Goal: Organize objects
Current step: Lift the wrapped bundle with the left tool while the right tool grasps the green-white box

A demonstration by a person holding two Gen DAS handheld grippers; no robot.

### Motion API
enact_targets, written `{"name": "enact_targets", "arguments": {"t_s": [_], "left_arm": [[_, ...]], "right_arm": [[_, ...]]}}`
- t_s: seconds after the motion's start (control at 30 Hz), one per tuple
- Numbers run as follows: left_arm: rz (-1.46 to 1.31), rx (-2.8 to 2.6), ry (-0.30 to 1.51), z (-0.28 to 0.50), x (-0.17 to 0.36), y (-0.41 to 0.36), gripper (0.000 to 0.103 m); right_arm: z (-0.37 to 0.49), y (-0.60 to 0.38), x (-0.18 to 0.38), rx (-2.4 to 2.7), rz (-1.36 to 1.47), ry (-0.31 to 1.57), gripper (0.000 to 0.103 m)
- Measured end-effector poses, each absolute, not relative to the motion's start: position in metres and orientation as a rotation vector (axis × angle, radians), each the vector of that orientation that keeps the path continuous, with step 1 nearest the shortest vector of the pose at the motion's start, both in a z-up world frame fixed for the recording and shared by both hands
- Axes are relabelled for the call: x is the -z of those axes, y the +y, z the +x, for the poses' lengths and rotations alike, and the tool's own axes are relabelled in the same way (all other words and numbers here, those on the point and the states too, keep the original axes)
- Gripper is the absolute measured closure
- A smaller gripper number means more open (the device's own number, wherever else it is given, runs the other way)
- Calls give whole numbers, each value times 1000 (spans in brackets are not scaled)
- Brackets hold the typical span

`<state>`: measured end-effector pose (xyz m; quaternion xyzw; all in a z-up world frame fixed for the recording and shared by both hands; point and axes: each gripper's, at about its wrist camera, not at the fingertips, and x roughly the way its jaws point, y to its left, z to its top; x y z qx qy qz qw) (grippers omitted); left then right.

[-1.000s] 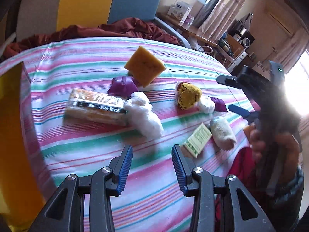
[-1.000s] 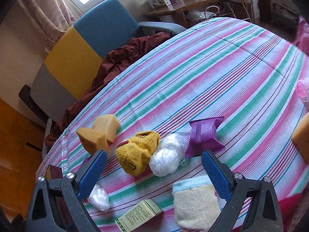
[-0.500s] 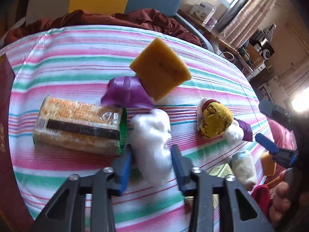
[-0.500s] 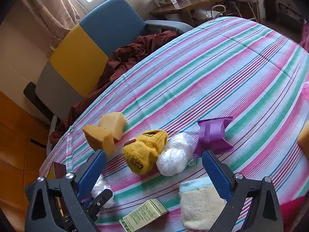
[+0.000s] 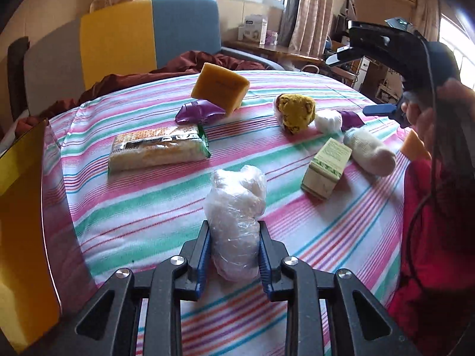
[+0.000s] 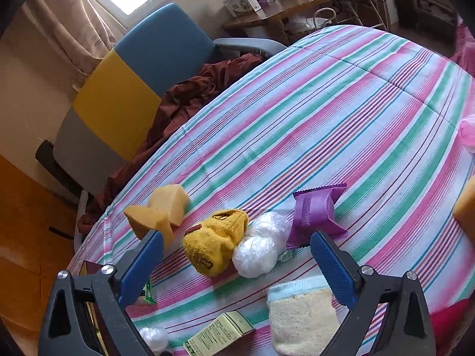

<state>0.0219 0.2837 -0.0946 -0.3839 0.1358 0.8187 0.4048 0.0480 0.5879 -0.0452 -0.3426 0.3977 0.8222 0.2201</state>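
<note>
My left gripper point(image 5: 234, 228) has its jaws closing on a white plastic-wrapped bundle point(image 5: 237, 201), and both blue pads press its sides above the striped tablecloth point(image 5: 148, 207). Beyond lie a cracker packet point(image 5: 157, 148), a purple packet point(image 5: 199, 112) and a yellow sponge point(image 5: 219, 86). My right gripper point(image 6: 236, 237) stands wide open with nothing held, over a yellow sock point(image 6: 216, 243) and two white wrapped balls point(image 6: 255, 255). Nearby are another purple packet point(image 6: 317, 213), a cream mitt point(image 6: 299, 317) and a green box point(image 6: 222, 335).
A yellow box wall point(image 5: 20, 237) rises at the table's left edge. A blue and yellow chair point(image 5: 148, 35) with maroon cloth point(image 5: 202, 62) stands behind. A person's red sleeve point(image 5: 430, 237) is at the right. An orange sponge point(image 6: 466, 204) sits at the right edge.
My left gripper went forward to the white bundle beside the cracker packet, closed on it and drew it back away from the packet. The right gripper has stayed open in place.
</note>
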Motion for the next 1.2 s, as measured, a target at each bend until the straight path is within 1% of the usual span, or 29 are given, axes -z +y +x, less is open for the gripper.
{"name": "enact_targets", "arguments": {"t_s": [0.27,0.33,0.43,0.5,0.53,0.6,0.67,0.8,0.9,0.97,1.03,1.1,1.13,1.17,1.2], "left_arm": [[-916,-2074,342,21,99,289,76],[-916,-2071,329,21,99,287,76],[-911,-2070,321,23,99,284,76],[-911,-2068,311,23,99,282,76],[-911,-2068,308,22,99,282,76],[-911,-2065,300,22,99,282,76],[-912,-2062,291,21,99,281,76],[-910,-2058,282,20,100,280,76],[-910,-2054,280,20,100,279,76],[-910,-2052,277,20,100,279,76],[-910,-2052,275,20,100,278,76],[-909,-2052,276,20,100,278,76],[-910,-2051,275,19,100,278,76],[-911,-2049,273,19,100,278,76],[-912,-2047,271,19,100,277,76]], "right_arm": [[50,591,51,-2220,-953,1138,4],[50,591,52,-2211,-957,1136,6],[48,589,52,-2212,-971,1122,12],[46,587,54,-2210,-995,1106,24],[45,586,54,-2211,-1008,1097,27],[41,584,56,-2206,-1040,1059,43],[38,582,58,-2201,-1068,1036,46],[39,581,56,-2223,-1057,1038,47],[30,569,53,-2361,-1090,1100,47],[16,550,56,-2435,-1210,1061,46],[6,536,62,-2420,-1323,958,46],[3,533,65,-2412,-1359,937,45],[3,534,66,-2408,-1362,947,44],[4,534,68,-2401,-1373,964,36],[3,533,69,-2393,-1395,966,24]]}}
